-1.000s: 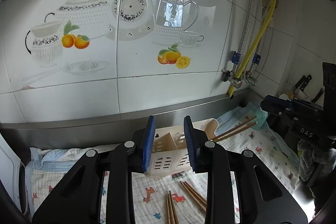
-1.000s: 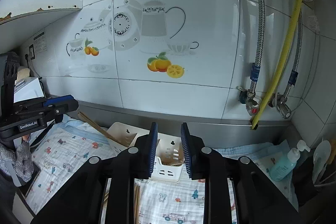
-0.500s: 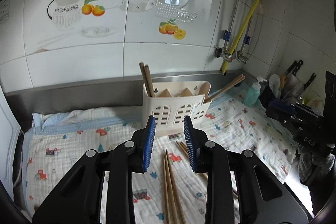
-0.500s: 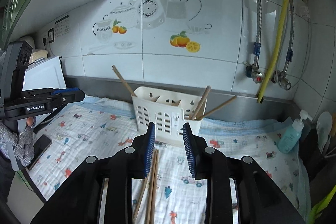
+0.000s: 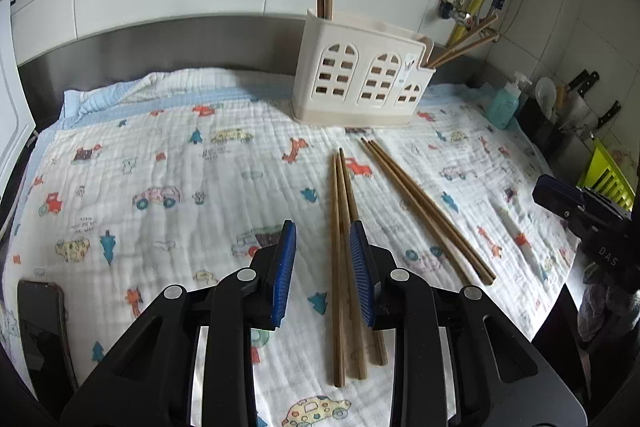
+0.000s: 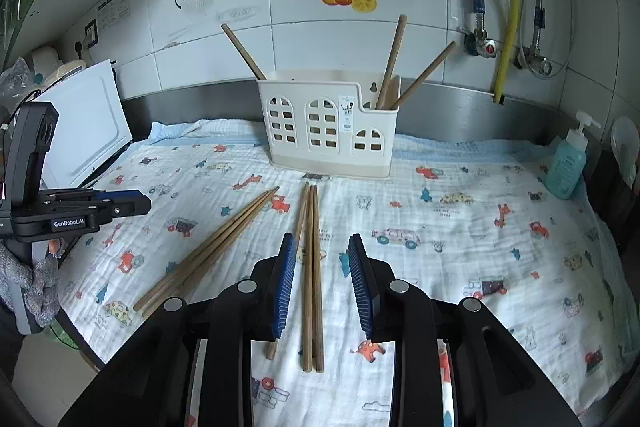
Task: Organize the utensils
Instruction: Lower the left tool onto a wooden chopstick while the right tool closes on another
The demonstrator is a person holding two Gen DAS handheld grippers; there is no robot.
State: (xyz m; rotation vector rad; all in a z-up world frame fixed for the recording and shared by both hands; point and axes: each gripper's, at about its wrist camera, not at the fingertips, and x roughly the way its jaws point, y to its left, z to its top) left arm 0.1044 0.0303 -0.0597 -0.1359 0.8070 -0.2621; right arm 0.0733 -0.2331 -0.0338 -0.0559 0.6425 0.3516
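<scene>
A cream utensil holder (image 5: pixel 360 83) (image 6: pixel 328 131) stands at the back of a patterned cloth (image 5: pixel 160 155), with a few brown chopsticks upright in its end compartments. Two bundles of loose chopsticks lie on the cloth in front of it. My left gripper (image 5: pixel 323 231) hangs open over one bundle (image 5: pixel 341 187), which runs between its jaws close to the right pad, untouched. My right gripper (image 6: pixel 321 241) is open over the other bundle (image 6: pixel 311 227), which lies between its jaws near the left pad. Each view shows the other bundle lying slanted (image 5: pixel 428 211) (image 6: pixel 208 249).
A teal soap bottle (image 6: pixel 566 163) stands at the cloth's right end, with knives (image 5: pixel 584 83) beyond it. A dark phone (image 5: pixel 40 327) lies at the near left corner. A white panel (image 6: pixel 84 123) leans at the left. A steel ledge and tiled wall rise behind the holder.
Both grippers have come down and tipped from facing the wall tiles toward the cloth. The loose chopsticks now lie between each pair of jaws. The jaw gaps look unchanged.
</scene>
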